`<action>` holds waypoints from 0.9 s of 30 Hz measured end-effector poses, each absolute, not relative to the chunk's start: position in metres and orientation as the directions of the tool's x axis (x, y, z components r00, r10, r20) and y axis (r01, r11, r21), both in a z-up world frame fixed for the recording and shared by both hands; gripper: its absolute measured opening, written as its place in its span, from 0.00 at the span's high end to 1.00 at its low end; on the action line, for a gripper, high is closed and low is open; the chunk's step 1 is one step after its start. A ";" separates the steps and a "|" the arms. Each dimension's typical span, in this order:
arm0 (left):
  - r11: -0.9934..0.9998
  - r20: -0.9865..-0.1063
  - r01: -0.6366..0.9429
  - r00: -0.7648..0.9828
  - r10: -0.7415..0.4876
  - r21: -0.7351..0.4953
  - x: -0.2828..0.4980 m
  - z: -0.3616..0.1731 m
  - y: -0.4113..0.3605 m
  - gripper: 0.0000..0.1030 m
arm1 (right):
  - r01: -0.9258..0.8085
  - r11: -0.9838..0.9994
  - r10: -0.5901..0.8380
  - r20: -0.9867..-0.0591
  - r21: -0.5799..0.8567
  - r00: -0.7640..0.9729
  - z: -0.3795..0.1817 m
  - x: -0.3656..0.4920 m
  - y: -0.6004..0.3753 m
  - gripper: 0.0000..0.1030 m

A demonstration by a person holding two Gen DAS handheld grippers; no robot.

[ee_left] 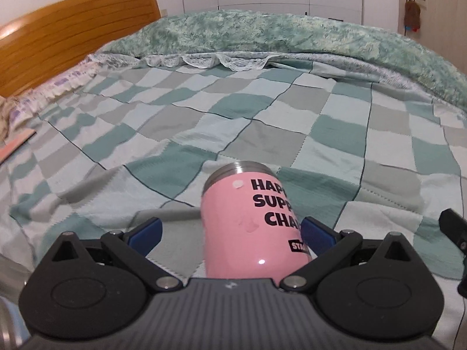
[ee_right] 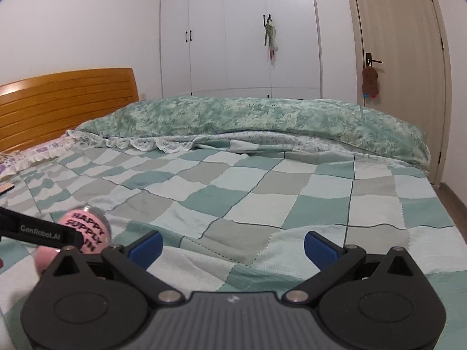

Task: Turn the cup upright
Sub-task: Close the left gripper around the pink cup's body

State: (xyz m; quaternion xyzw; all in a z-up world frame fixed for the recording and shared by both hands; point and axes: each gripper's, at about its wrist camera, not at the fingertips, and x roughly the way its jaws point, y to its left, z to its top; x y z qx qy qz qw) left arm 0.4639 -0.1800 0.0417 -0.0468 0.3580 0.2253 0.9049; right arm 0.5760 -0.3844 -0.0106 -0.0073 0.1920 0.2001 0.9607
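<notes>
A pink cup [ee_left: 251, 218] with black lettering and a steel rim lies on its side on the checked bed cover [ee_left: 262, 122], rim pointing away from me. My left gripper [ee_left: 230, 233] is open with the cup between its blue pads; the right pad [ee_left: 318, 234] is against the cup and the left pad [ee_left: 146, 233] stands apart from it. In the right wrist view the cup [ee_right: 87, 230] shows at lower left, partly behind the left gripper's black body [ee_right: 41, 230]. My right gripper [ee_right: 233, 245] is open and empty over the cover.
A fluffy green blanket [ee_right: 248, 116] is bunched across the far side of the bed. A wooden headboard [ee_right: 64, 102] and pillows are at left. White wardrobes [ee_right: 239, 35] and a door [ee_right: 402, 73] stand beyond. A flat pink object [ee_left: 14, 148] lies at left.
</notes>
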 end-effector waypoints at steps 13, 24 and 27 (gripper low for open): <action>0.894 -0.759 -0.448 0.589 0.277 -0.022 0.486 0.015 -0.171 0.12 | -0.384 0.911 0.412 -0.366 0.150 0.835 -0.025 0.583 -0.399 0.00; 0.931 -0.721 -0.364 0.647 0.248 -0.006 0.469 0.015 -0.177 0.15 | -0.392 0.905 0.425 -0.374 0.165 0.824 -0.030 0.583 -0.399 0.00; 0.938 -0.715 -0.342 0.670 0.200 -0.059 0.461 0.016 -0.174 0.15 | -0.391 0.906 0.423 -0.369 0.160 0.828 -0.030 0.578 -0.398 0.00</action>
